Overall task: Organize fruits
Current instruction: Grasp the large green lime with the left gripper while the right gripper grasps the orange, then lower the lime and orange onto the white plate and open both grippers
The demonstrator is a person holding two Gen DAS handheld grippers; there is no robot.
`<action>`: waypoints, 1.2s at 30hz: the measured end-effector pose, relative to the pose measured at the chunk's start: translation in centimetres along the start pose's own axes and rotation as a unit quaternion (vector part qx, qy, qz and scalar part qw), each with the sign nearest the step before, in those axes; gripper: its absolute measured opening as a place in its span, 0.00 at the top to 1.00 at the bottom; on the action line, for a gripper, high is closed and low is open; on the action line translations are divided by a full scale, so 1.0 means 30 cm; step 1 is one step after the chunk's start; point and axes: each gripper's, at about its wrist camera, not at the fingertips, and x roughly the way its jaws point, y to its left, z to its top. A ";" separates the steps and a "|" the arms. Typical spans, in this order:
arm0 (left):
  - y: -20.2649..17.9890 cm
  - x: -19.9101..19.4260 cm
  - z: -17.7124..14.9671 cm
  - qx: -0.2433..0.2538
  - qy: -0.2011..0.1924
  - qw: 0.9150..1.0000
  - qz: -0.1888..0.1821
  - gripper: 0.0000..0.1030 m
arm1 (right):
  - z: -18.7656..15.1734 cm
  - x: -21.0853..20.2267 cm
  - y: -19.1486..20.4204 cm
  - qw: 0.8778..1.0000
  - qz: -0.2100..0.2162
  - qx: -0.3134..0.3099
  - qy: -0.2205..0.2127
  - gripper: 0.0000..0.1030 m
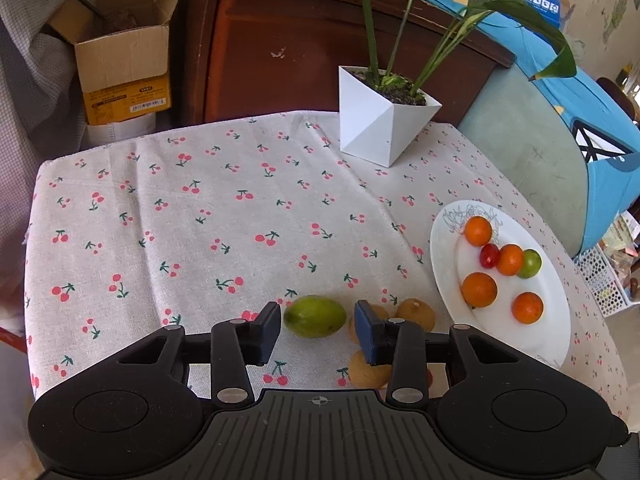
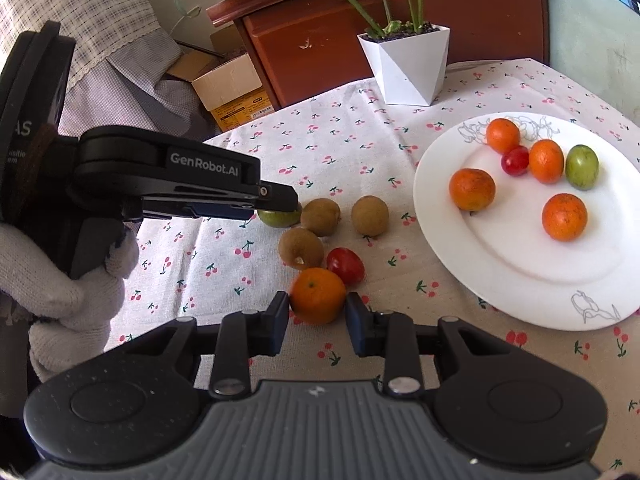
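Cherry-print tablecloth (image 1: 200,208) covered the table, with a white faceted planter (image 1: 380,128) at the far edge and a wooden cabinet (image 1: 280,48) behind. Showed a white plate (image 2: 520,264) already loaded with 4 oranges, 1 red tomato and 1 green fruit, likely the collecting spot, so the loose fruit beside it probably still awaited moving.

Left gripper (image 1: 316,330) hovered low with jaws wide apart, bracketing the green lime (image 1: 315,316) without visibly touching it. Held nothing yet, judging by the gaps on both sides. Seemed lined up that way to close across the lime's short width. Lay with its long axis running left-right in the left wrist view, ends pointing toward each finger, so a squeeze would perhaps land on the tips rather than the belly.

Right gripper (image 2: 318,320) sat similarly open around the loose orange (image 2: 318,295); left pad looked close to the skin, though contact could not be confirmed. Round, so no axis worth noting.

Clustered near the orange: 3 brown fruits (image 2: 370,215) and a loose red tomato (image 2: 346,265), the tomato touching or nearly touching the orange, and possibly liable to roll once the orange lifts.
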 end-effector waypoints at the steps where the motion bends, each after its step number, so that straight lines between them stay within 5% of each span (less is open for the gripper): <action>1: 0.003 0.004 -0.001 0.000 0.001 1.000 0.005 0.63 | 0.000 0.000 0.000 1.000 0.001 0.001 0.000 0.70; 21: -0.043 0.030 -0.019 0.048 -0.014 0.998 0.039 0.68 | 0.006 -0.013 -0.034 1.000 0.015 0.023 -0.005 0.70; 36: -0.126 -0.063 0.034 0.062 -0.069 0.996 0.020 0.68 | 0.105 -0.128 -0.151 0.994 -0.003 0.074 -0.084 0.70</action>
